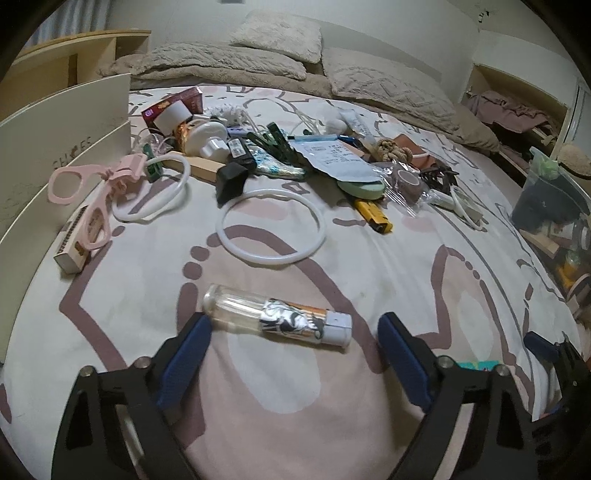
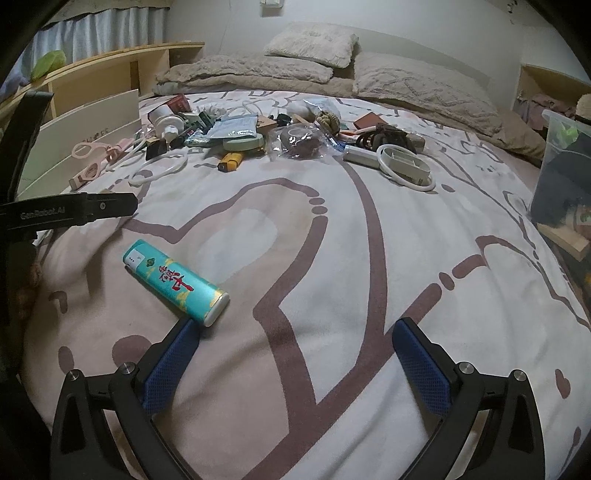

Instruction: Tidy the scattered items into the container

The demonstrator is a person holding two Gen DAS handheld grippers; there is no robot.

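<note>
This is a bedroom in a home. A wide bed (image 2: pixel 332 258) fills both views, spread with a pale pink and white cover printed with mauve heart outlines. At its head lie fluffy beige pillows (image 2: pixel 310 48) and a rumpled beige quilted blanket (image 1: pixel 391 88). A light wooden shelf unit (image 2: pixel 110 70) stands along one side below a grey pleated curtain (image 2: pixel 92 33). An open cubby (image 1: pixel 517 110) on the other side holds what looks like crumpled mauve clothing, though the edge there is blurred.
</note>
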